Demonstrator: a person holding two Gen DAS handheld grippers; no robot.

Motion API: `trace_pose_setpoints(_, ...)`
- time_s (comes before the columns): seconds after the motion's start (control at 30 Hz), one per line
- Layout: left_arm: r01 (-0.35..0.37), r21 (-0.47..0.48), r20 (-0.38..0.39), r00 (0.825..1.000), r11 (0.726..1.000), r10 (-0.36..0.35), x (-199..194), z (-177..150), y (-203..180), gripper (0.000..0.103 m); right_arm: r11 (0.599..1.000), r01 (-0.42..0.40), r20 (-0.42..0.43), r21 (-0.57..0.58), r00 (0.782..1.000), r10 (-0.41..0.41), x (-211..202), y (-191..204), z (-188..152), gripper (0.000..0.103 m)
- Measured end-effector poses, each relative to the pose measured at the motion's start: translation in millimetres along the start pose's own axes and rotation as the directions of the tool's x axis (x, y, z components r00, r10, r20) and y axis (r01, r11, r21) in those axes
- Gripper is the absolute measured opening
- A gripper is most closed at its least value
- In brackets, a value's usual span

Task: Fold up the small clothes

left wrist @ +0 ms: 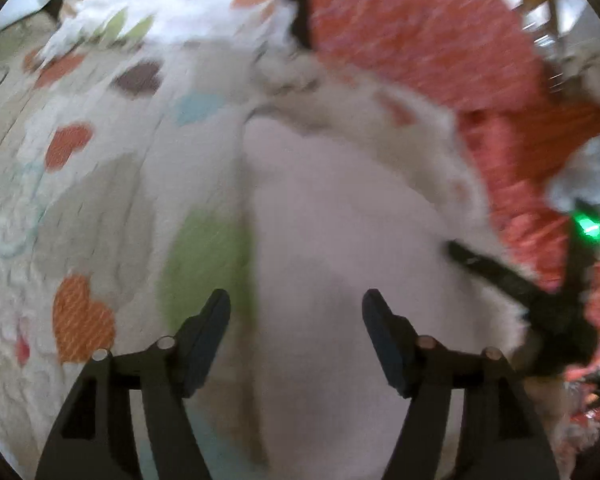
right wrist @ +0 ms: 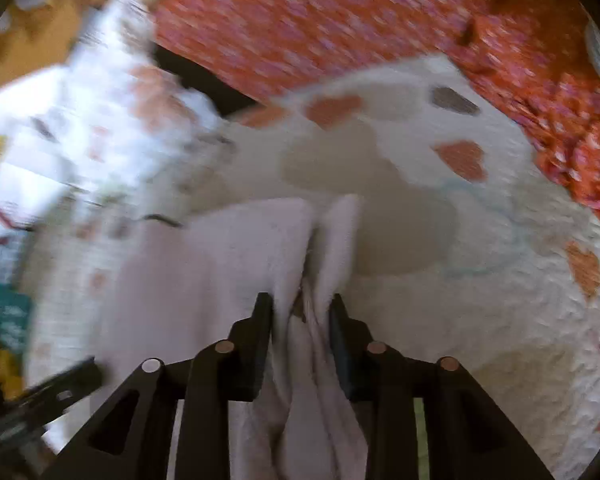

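A small pale pink garment [left wrist: 332, 232] lies on a quilted bedspread with heart shapes. My left gripper [left wrist: 296, 304] is open just above the garment's near part and holds nothing. My right gripper [right wrist: 300, 308] is shut on a bunched fold of the same pale garment [right wrist: 220, 264], which drapes away to the left. In the left wrist view the right gripper [left wrist: 512, 284] shows as a dark shape at the garment's right edge. Both views are blurred by motion.
The quilted bedspread [left wrist: 80, 208] covers the surface; it also shows in the right wrist view [right wrist: 480, 300]. An orange-red patterned cloth [left wrist: 420, 28] lies at the back, seen too in the right wrist view [right wrist: 320, 12]. A white floral fabric pile [right wrist: 80, 120] sits at the left.
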State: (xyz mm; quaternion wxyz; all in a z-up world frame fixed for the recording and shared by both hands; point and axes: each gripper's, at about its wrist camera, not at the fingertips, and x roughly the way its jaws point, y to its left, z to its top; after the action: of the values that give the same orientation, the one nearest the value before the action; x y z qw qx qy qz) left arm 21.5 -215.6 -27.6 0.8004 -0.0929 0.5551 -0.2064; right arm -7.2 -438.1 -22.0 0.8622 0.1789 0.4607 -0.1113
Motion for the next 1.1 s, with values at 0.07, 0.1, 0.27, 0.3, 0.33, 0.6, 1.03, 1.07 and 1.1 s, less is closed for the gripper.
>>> trace_pose_setpoints(0.07, 0.022, -0.016, -0.028, 0.999, 1.0, -0.022, 6, -3, 5, 0.067, 0.999, -0.018, 0.009, 0.041, 1.0, 0.018, -4, -6, 0, 0.033)
trace_pose_setpoints(0.1, 0.026, -0.013, -0.021, 0.999, 1.0, -0.026, 3, -3, 5, 0.067, 0.999, -0.022, 0.034, 0.045, 0.999, 0.02, -13, -7, 0, 0.033)
trace_pose_setpoints(0.27, -0.052, 0.033, 0.097, 0.994, 0.998, 0.049, -26, -10, 9, 0.068, 0.997, -0.074, 0.206, -0.038, 0.975, 0.08, -62, 13, -5, 0.033)
trace_pose_setpoints(0.3, -0.08, 0.033, 0.126, 0.989, 0.996, 0.076, -31, -11, 11, 0.068, 0.992, -0.115, 0.189, -0.06, 0.974, 0.124, -63, 19, -8, 0.033)
trace_pose_setpoints(0.33, -0.101, 0.032, 0.151, 0.984, 0.994, 0.095, -37, -12, 13, 0.068, 0.983, -0.167, 0.148, -0.079, 0.973, 0.177, -59, 25, -12, 0.033)
trace_pose_setpoints(0.6, -0.307, -0.006, 0.438, 0.855, 0.952, 0.278, -108, -41, 28, 0.086, 0.984, -0.121, -0.073, -0.127, 0.991, 0.112, -16, 41, -42, 0.031)
trace_pose_setpoints(1.03, -0.428, 0.047, 0.632, 0.712, 0.903, 0.305, -173, -83, -5, 0.103, 0.968, 0.006, 0.121, -0.252, 0.992, 0.026, -94, 63, -92, 0.059)
trace_pose_setpoints(1.07, -0.425, 0.061, 0.609, 0.733, 0.903, 0.304, -168, -84, -7, 0.103, 0.968, 0.015, 0.116, -0.25, 0.993, 0.015, -92, 61, -94, 0.059)
trace_pose_setpoints(1.1, -0.417, 0.074, 0.586, 0.753, 0.906, 0.299, -163, -85, -8, 0.103, 0.969, 0.022, 0.113, -0.245, 0.994, 0.006, -90, 60, -95, 0.059)
